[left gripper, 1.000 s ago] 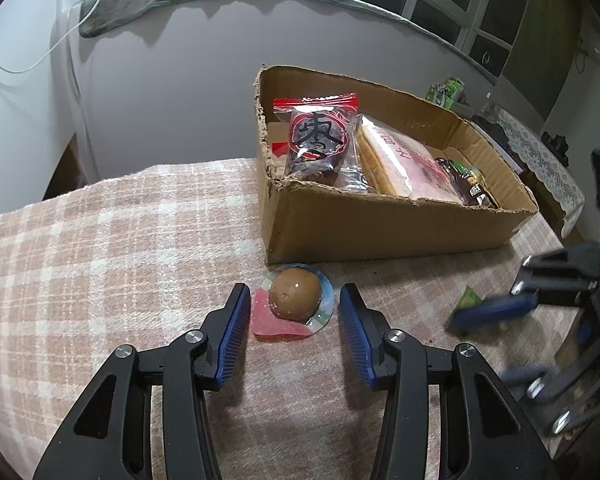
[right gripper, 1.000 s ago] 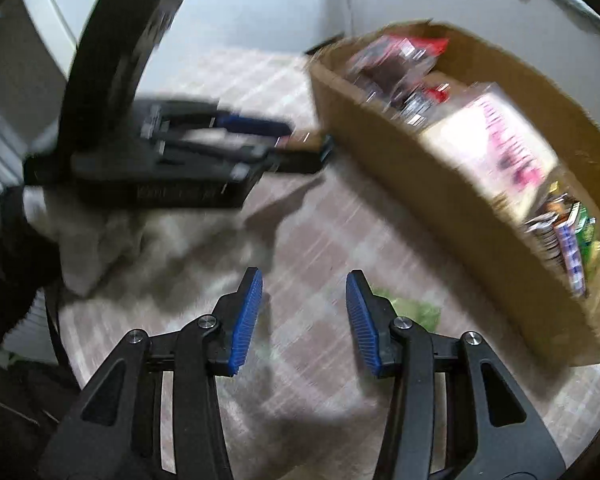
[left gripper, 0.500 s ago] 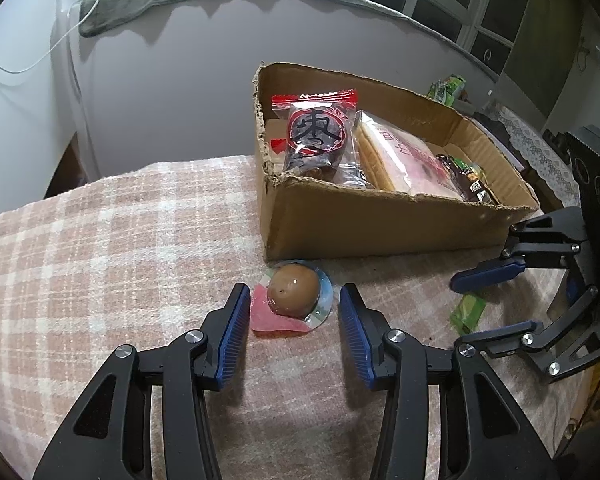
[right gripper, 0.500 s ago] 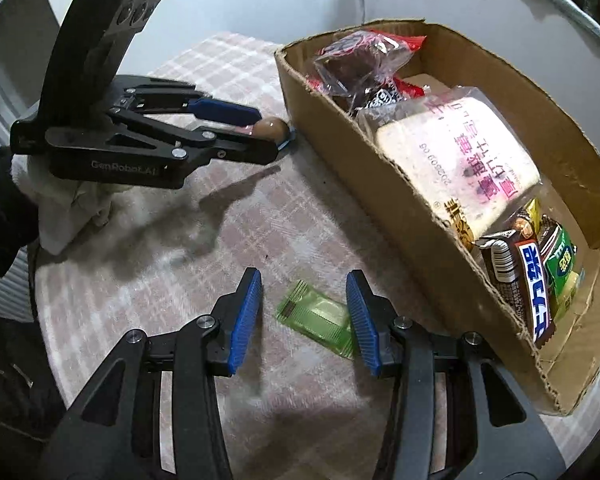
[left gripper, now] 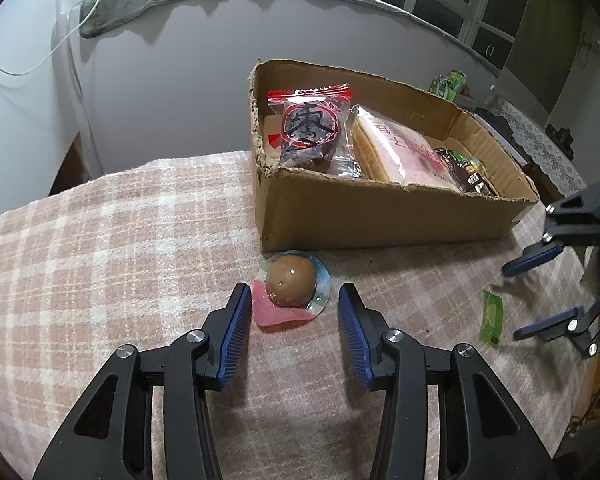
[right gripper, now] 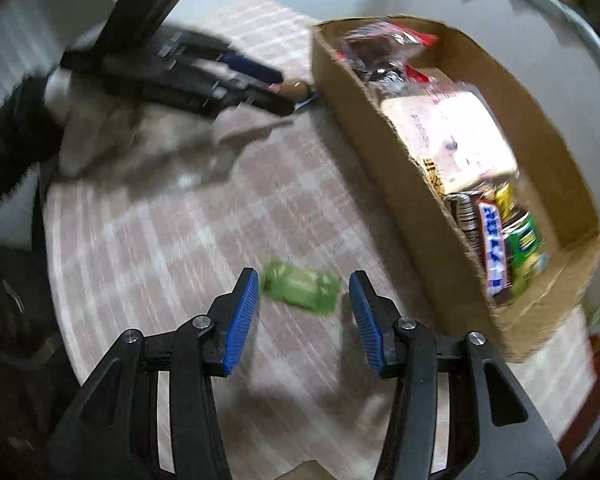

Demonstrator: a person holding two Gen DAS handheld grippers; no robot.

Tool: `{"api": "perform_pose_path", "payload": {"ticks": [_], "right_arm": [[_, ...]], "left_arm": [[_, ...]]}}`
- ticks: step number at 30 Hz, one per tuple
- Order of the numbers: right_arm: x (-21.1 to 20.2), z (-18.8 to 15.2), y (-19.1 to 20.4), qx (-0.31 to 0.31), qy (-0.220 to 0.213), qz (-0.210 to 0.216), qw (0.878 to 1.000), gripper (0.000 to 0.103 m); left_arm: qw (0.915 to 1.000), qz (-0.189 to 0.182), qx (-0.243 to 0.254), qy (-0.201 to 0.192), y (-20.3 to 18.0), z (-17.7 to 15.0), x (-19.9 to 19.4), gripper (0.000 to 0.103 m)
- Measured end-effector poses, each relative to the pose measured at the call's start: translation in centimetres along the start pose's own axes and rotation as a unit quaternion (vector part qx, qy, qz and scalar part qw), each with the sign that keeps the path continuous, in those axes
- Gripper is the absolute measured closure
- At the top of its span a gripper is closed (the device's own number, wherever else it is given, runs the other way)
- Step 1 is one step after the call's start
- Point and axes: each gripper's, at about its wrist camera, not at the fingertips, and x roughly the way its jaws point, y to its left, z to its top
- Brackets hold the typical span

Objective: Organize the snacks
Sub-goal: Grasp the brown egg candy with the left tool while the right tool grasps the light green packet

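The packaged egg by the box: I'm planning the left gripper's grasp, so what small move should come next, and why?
Probably ease the left gripper forward a little, then close. It is open, and the packaged egg lies on the plaid cloth just ahead of its fingertips, beside the cardboard box, so the pads don't yet flank it.

Table cover (left gripper: 100, 248): pink-and-cream plaid.
Cardboard box (left gripper: 380, 216): plain brown.
Date packet (left gripper: 312, 128): red and clear, black character on a dark round.
Bread pack (left gripper: 404, 152): cream with pink print.
Egg snack (left gripper: 292, 280): brown in clear wrap, pink edge.
Small sachet (right gripper: 300, 286): green.
Gripper pads (left gripper: 236, 336): blue on black frames.
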Motion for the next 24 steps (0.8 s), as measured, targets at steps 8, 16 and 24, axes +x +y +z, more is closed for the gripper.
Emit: {"api": "perform_pose_path", "payload": {"ticks": [8, 16, 24], "right_arm": [[1.5, -0.1, 2.7, -0.177, 0.065, -0.04, 0.981, 0.055], [1.9, 1.5, 1.0, -0.134, 0.042, -0.01, 0.99, 0.067], [3.0, 2.1, -0.7, -0.038, 0.027, -0.001, 0.999, 0.078]], "left_arm": [[0.9998, 0.015, -0.01, 0.004, -0.6, -0.1, 0.0, 0.06], [0.9998, 0.019, 0.0, 0.01, -1.2, 0.7, 0.5, 0.06], [0.9995, 0.031, -0.006, 0.004, -1.4, 1.8, 1.6, 0.063]]}}
